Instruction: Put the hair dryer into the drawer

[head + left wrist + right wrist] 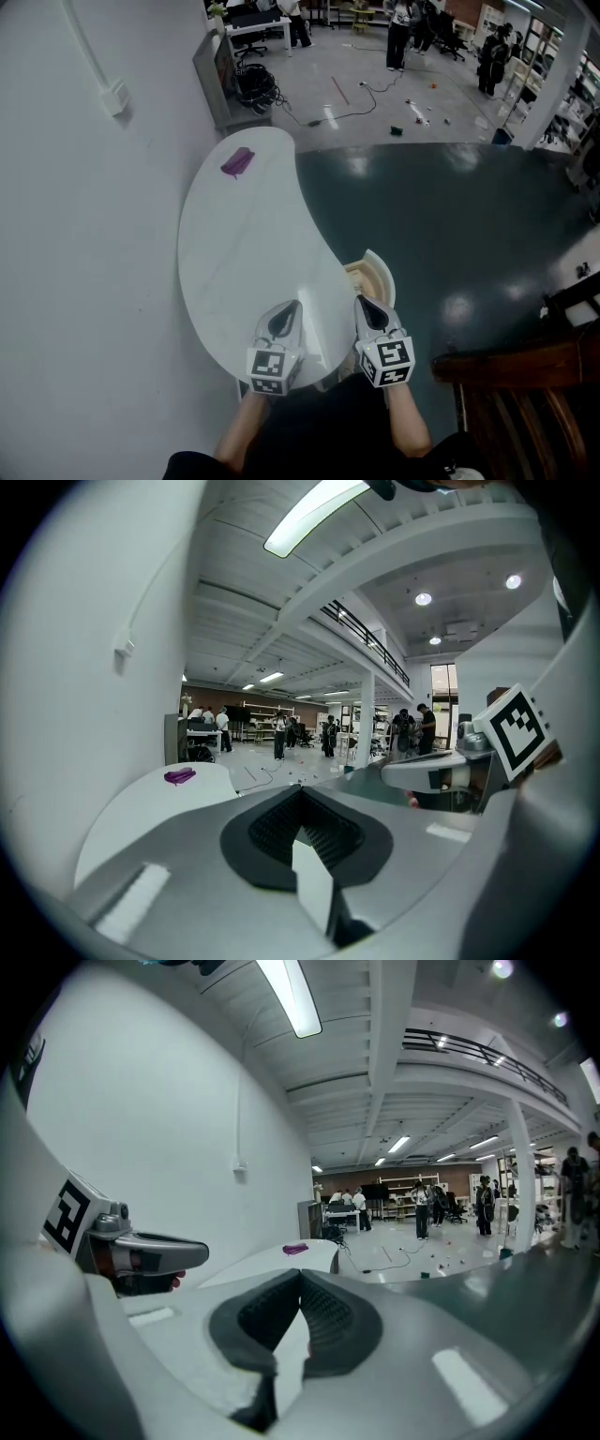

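Head view: left gripper [294, 307] & right gripper [362, 302], fingers together, empty; prob. best spread before reaching hair dryer [236, 161] across bench [234, 253].

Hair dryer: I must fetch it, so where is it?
Head view: the purple hair dryer lies at the far end of the white table, by the left wall.

The left gripper [292, 309] and the right gripper [364, 305] were pale grey shells with tapered jaws lined in dark ribbed pads [274, 832]. Each carried a white cube [387, 362] printed with black square markers. The person wore dark clothing [328, 427].
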A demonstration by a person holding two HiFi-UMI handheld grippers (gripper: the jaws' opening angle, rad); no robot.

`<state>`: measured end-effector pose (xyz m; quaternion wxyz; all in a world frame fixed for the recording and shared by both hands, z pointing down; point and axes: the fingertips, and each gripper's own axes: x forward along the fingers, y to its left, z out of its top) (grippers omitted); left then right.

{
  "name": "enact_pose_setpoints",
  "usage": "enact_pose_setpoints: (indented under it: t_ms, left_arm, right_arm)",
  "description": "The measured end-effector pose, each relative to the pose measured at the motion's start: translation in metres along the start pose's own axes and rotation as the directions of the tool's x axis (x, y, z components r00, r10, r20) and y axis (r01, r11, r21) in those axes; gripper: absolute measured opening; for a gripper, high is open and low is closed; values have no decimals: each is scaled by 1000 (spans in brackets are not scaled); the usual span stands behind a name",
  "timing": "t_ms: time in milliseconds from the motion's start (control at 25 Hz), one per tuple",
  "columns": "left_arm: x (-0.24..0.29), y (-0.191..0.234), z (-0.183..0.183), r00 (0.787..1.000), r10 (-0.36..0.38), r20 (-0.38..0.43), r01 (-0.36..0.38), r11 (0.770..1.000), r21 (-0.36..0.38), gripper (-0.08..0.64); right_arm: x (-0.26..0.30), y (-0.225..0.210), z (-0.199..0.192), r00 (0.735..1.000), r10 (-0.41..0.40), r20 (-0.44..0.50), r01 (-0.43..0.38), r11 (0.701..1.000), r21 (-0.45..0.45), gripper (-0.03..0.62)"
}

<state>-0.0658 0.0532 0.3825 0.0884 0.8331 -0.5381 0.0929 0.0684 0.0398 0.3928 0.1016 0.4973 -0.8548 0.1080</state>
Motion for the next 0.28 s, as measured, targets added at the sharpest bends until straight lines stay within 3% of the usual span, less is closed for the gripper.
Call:
enact_pose_setpoints:
  t_ms: [280]
  left_arm:
    - [-3,3,-5,1000,-3,-9,3,1000,0,5]
  right_arm:
    - [2,6,-1,1000,1,-1,-1,1000,2,5]
